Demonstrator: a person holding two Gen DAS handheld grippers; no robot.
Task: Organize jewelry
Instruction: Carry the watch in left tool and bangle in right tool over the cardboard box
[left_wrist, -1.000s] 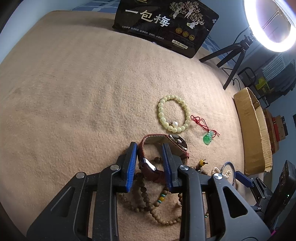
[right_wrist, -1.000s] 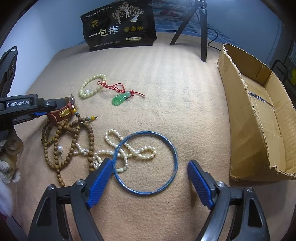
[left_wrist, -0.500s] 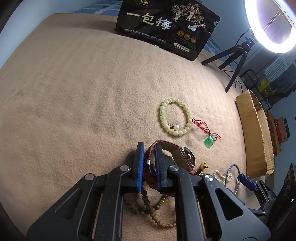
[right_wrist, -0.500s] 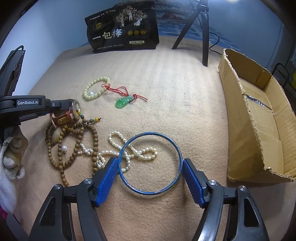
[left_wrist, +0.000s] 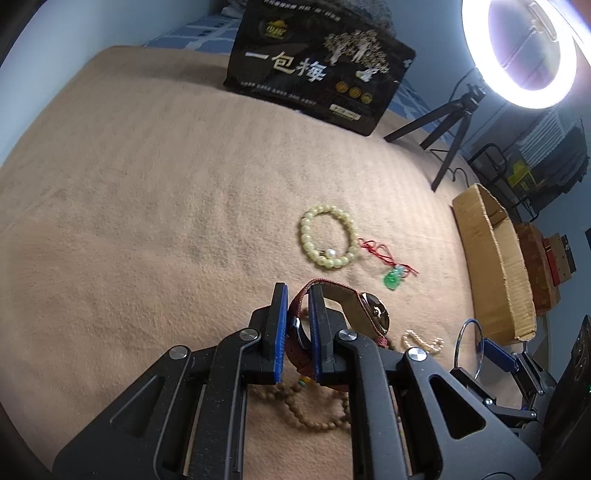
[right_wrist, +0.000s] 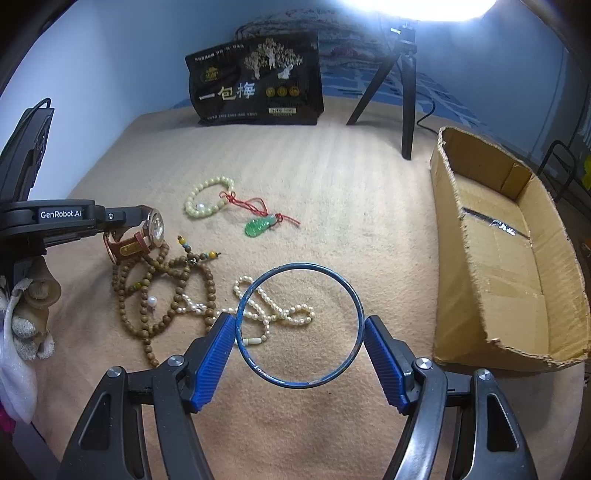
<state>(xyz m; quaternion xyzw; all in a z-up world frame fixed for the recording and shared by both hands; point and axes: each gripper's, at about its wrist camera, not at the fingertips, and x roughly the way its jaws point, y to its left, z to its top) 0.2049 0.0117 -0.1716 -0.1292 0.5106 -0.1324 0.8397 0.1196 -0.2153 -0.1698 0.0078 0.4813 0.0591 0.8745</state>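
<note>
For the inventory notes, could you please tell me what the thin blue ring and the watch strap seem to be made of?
Thin blue ring bangle: probably painted or coated metal; it is thin and rigid, with pale worn spots along its lower edge. Reddish-brown watch strap: looks like leather, matte, with a gold-coloured buckle; faux leather is possible.

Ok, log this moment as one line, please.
left gripper: shut on watch strap | right gripper: shut on blue bangle | cardboard box: empty
</note>
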